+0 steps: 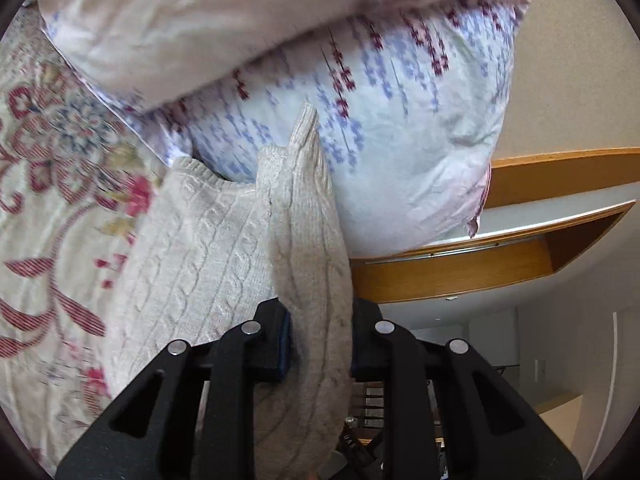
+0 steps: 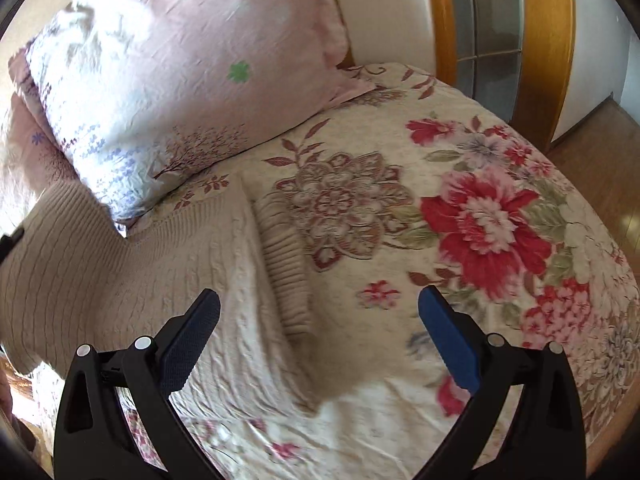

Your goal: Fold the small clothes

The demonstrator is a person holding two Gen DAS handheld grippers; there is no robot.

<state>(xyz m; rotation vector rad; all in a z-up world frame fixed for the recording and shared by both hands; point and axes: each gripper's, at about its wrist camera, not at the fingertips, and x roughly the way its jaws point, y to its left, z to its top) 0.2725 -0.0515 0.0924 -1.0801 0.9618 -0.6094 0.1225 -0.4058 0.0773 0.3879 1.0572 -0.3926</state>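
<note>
Cream cable-knit sweater (image 1: pixel 224 240) hangs pinched in the left tool (image 1: pixel 320 352) over the floral bedspread (image 2: pixel 460 208); right tool (image 2: pixel 320 312) gapes wide, holding nothing. Thick knit may slip and bunch.

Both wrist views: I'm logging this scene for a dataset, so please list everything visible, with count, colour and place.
sweater: 1, cream cable-knit, lying on the bedspread; one part lifted in the left gripper.
bedspread: 1, cream with red and pink flowers, covering the bed.
pillows: 2, one plain pink over one white with purple and maroon print, stacked at the head of the bed.
door frame: 1, orange-brown wood, beyond the bed.
floor: wooden, beside the bed.
left gripper: 1, black with blue pads, shut on the sweater.
right gripper: 1, black with blue pads, open above the sweater's ribbed edge.
</note>
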